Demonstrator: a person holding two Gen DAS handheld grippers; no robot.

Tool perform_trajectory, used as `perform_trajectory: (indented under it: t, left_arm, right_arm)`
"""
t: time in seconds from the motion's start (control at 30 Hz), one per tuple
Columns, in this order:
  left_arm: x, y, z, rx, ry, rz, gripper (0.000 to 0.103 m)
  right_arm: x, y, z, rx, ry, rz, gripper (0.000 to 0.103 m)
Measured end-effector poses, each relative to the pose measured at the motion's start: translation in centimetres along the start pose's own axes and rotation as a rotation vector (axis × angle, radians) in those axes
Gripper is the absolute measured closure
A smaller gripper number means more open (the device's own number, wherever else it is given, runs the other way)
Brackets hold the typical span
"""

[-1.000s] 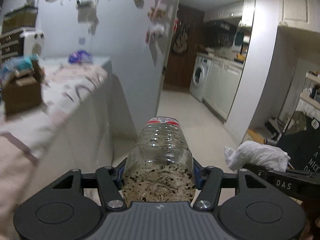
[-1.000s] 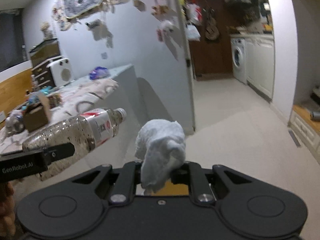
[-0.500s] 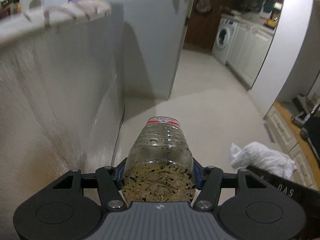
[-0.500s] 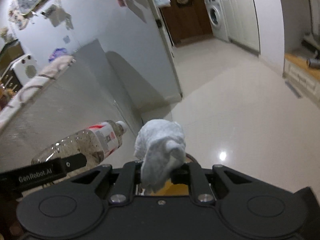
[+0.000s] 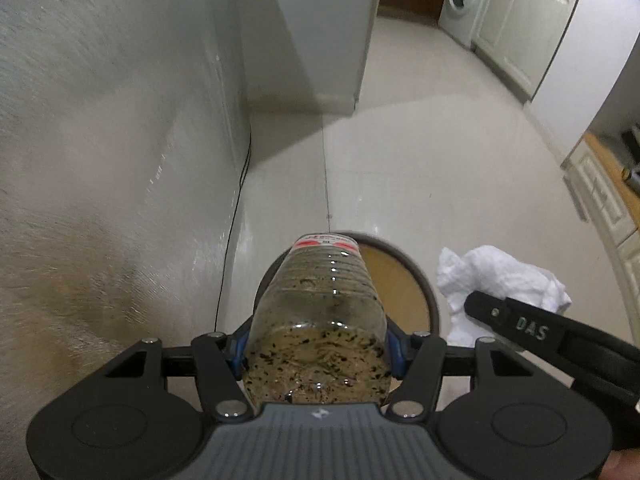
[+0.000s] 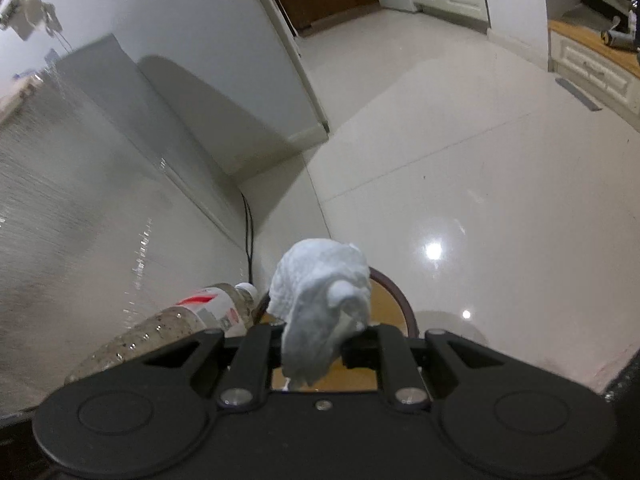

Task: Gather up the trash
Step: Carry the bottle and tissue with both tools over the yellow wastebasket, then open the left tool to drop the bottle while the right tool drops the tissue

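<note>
A clear plastic bottle [image 5: 320, 304] with dark specks inside and a red-and-white label is clamped base-first in my left gripper [image 5: 316, 354]. It points down over a round bin [image 5: 426, 292] with a dark rim and a yellow-brown inside. A crumpled white tissue [image 6: 320, 304] is pinched in my right gripper [image 6: 316, 340], which hangs over the same bin [image 6: 404, 304]. In the left wrist view the tissue [image 5: 500, 276] hangs just right of the bin. The bottle [image 6: 180, 328] lies to the tissue's left in the right wrist view.
A tall white cabinet side [image 5: 100, 160] rises close on the left, with a black cable [image 5: 240, 184] running down its foot. Glossy pale floor tiles [image 6: 480, 180] stretch ahead. A washing machine [image 5: 464, 0] stands far back, and low white cupboards [image 5: 600, 200] line the right.
Both grippers have come down and tipped toward the floor, still holding the bottle and the tissue. The cluttered countertop has left the view and the bin has appeared beneath them.
</note>
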State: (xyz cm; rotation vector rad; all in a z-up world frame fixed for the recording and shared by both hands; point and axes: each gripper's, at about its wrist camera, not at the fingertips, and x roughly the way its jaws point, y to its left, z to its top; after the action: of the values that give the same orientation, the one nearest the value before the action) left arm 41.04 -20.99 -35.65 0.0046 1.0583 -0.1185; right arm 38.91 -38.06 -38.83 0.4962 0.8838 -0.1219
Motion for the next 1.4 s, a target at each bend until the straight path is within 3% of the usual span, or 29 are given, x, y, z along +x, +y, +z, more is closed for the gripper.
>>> perform_trajectory:
  t: [0.23,0.5,1.0,1.33,1.4]
  left_arm:
    - [5.4,0.7,-2.0,0.018,0.111,0.010,0.042]
    - [10.4,1.5,-2.0,0.019,0.192,-0.017,0.042]
    - [14.5,0.7,-2.2,0.084,0.257,-0.039,0.042]
    - [16.6,0.8,-1.5,0.073,0.278,-0.044,0.040]
    - [16.6,0.7,-1.8,0.082,0.286,-0.053,0.030]
  right_arm:
    - [5.6,0.0,-1.7,-0.022,0.121,-0.050,0.088]
    - [9.8,1.0,-1.5,-0.095,0.212,-0.075,0.088]
    - [17.4,1.7,-0.6,-0.173,0.360,-0.095,0.086]
    - [18.6,1.0,-0.2,-0.165,0.357,-0.121,0.086]
    - [18.6,1.0,-0.3,-0.166,0.355,-0.117,0.086]
